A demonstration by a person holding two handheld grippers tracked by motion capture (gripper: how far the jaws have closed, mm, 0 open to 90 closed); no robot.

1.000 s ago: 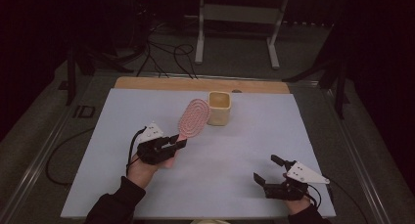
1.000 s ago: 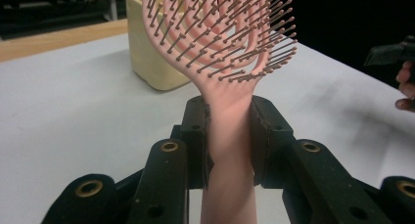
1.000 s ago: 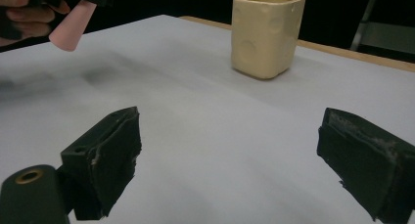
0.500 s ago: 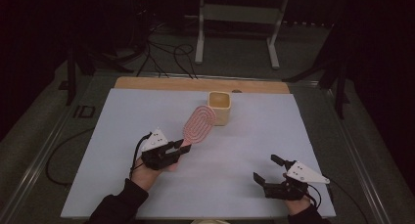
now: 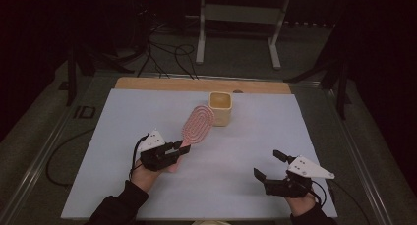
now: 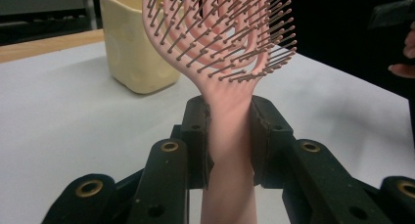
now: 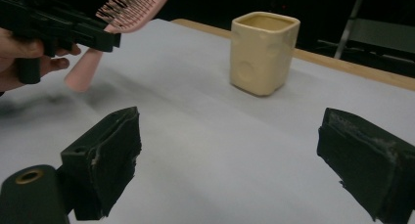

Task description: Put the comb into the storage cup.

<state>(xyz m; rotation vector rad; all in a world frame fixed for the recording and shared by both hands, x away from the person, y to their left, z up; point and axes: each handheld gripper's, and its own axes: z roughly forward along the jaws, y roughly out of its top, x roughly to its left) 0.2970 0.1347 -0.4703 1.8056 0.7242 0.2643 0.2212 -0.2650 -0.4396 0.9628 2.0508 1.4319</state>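
A pink hairbrush is held off the table by its handle, with my left gripper shut on it. The bristled head tilts up toward a cream square cup that stands behind it on the mat. My right gripper hovers at the front right of the mat, jaws wide open with nothing between them. The right gripper view catches the brush in the left gripper at upper left.
A pale mat covers the table, with a wooden strip along its far edge. Cables and a metal stand lie on the dark floor beyond. The mat between both grippers is bare.
The left gripper has carried the brush slightly right and nearer, with its head now overlapping the cup's front. The right gripper has risen a little.
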